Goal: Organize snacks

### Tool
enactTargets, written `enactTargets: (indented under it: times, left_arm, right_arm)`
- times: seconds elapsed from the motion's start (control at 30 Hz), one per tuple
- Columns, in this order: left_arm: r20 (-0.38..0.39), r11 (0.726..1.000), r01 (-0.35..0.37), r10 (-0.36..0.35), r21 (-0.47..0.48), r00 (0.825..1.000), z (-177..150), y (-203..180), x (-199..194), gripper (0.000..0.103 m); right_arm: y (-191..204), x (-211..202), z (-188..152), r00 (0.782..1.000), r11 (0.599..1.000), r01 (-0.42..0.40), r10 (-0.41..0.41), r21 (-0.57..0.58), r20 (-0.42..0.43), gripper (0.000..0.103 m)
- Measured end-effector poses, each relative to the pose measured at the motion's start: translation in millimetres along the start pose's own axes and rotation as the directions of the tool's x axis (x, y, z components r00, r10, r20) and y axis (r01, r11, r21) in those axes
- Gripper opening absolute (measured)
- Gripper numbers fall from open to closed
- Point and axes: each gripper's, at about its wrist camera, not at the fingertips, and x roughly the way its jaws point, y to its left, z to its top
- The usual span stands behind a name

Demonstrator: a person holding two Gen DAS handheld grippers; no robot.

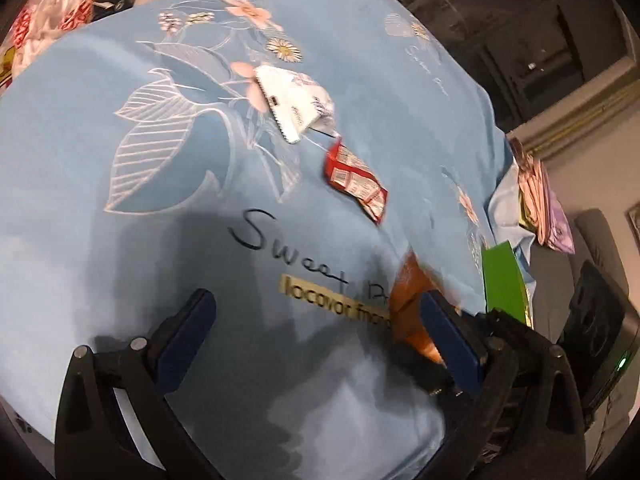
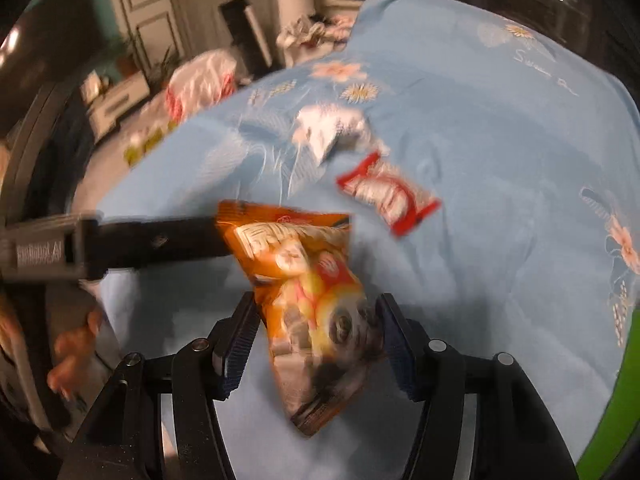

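Here the left claw (image 1: 316, 336) is spread wide over the blue blanket (image 1: 120, 240), nothing inside. Right of it, the right claw (image 2: 316, 344) squeezes the orange snack bag (image 2: 308, 300), probably to move it. Past that claw lie a white packet (image 2: 332, 128) and a red packet (image 2: 388, 196).

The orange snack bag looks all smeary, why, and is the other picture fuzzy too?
Right wrist view: the crinkly orange snack bag between the right gripper is smeared by motion blur, as is the red-and-white packet. Left wrist view: mostly sharp, the white sawtooth-edged packet reads crisply; dark shadows lie on the light blue flowered bedsheet, and the fisheye bends its edges.
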Motion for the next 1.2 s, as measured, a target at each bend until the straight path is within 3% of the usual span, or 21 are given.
enactTargets:
  times: [0.1,0.17,0.23,0.27,0.33,0.4,0.47,0.6,0.7,0.77,0.9,1.0,1.07,1.1,1.17,1.2]
  left_arm:
    - [-0.033,0.998,0.055,-0.056,-0.030,0.998,0.7,1.0,1.7,0.102]
    - [-0.048,0.993,0.094,-0.098,-0.077,0.994,2.6,5.6,0.3,0.102]
    - [-0.093,0.989,0.125,-0.133,-0.084,0.987,5.5,6.5,2.1,0.102]
    - [-0.132,0.989,0.131,-0.140,-0.075,0.981,5.8,5.0,4.7,0.102]
    - [-0.139,0.990,0.125,-0.133,-0.064,0.981,5.4,3.7,3.9,0.102]
    - [-0.154,0.991,0.115,-0.123,-0.062,0.980,4.5,3.5,4.5,0.102]
    - [-0.192,0.994,0.103,-0.108,-0.037,0.975,5.3,-0.1,5.2,0.102]
    - [-0.206,0.995,0.087,-0.097,-0.053,0.974,6.6,-1.0,9.0,0.102]
    - [-0.220,0.984,0.145,-0.165,-0.106,0.961,8.3,-2.6,19.6,0.101]
    - [-0.227,0.978,0.168,-0.192,-0.122,0.955,8.3,-4.2,22.8,0.101]
    - [-0.222,0.978,0.169,-0.194,-0.126,0.956,9.0,-12.9,28.7,0.101]
    - [-0.224,0.979,0.170,-0.192,-0.112,0.955,7.1,-16.7,32.0,0.089]
    - [-0.246,0.978,0.174,-0.198,-0.114,0.949,6.2,-16.9,38.0,0.059]
    - [-0.251,0.978,0.170,-0.196,-0.122,0.948,6.4,-14.5,42.3,0.052]
    - [-0.236,0.970,0.186,-0.219,-0.155,0.947,7.3,-8.4,43.9,0.043]
    - [-0.244,0.965,0.199,-0.237,-0.168,0.940,7.8,-6.7,45.7,0.040]
  right_arm:
    - [-12.0,-6.6,-10.6,1.000,0.997,-0.016,0.018,0.071,-0.018,0.063]
    - [-28.4,-20.6,-19.7,0.998,0.983,-0.058,0.062,0.176,-0.017,0.069]
    - [-46.1,-27.9,-28.5,0.991,0.944,-0.130,0.137,0.304,0.001,0.075]
    - [-55.8,-30.5,-35.5,0.982,0.905,-0.181,0.187,0.386,0.020,0.078]
    - [-80.4,-27.4,-52.8,0.949,0.762,-0.290,0.310,0.579,0.067,0.080]
    - [-101.3,-16.1,-77.1,0.890,0.547,-0.393,0.430,0.739,0.155,0.080]
    - [-109.2,-6.2,-91.4,0.864,0.445,-0.423,0.460,0.789,0.205,0.080]
    - [-106.5,-3.6,-92.2,0.854,0.418,-0.454,0.457,0.787,0.250,0.080]
    - [-108.8,1.8,-92.8,0.837,0.350,-0.478,0.461,0.806,0.296,0.080]
    - [-111.1,4.9,-89.0,0.823,0.337,-0.501,0.469,0.797,0.319,0.079]
    - [-107.5,10.4,-82.5,0.848,0.362,-0.466,0.442,0.808,0.292,0.073]
    - [-107.7,12.5,-81.6,0.856,0.360,-0.455,0.429,0.815,0.288,0.068]
    - [-109.5,15.1,-80.0,0.858,0.349,-0.451,0.423,0.821,0.292,0.065]
    - [-110.6,15.7,-80.5,0.859,0.350,-0.450,0.420,0.822,0.292,0.064]
    - [-110.5,17.5,-79.5,0.868,0.374,-0.439,0.412,0.817,0.278,0.057]
    - [-109.0,19.0,-78.9,0.880,0.402,-0.420,0.398,0.814,0.257,0.046]
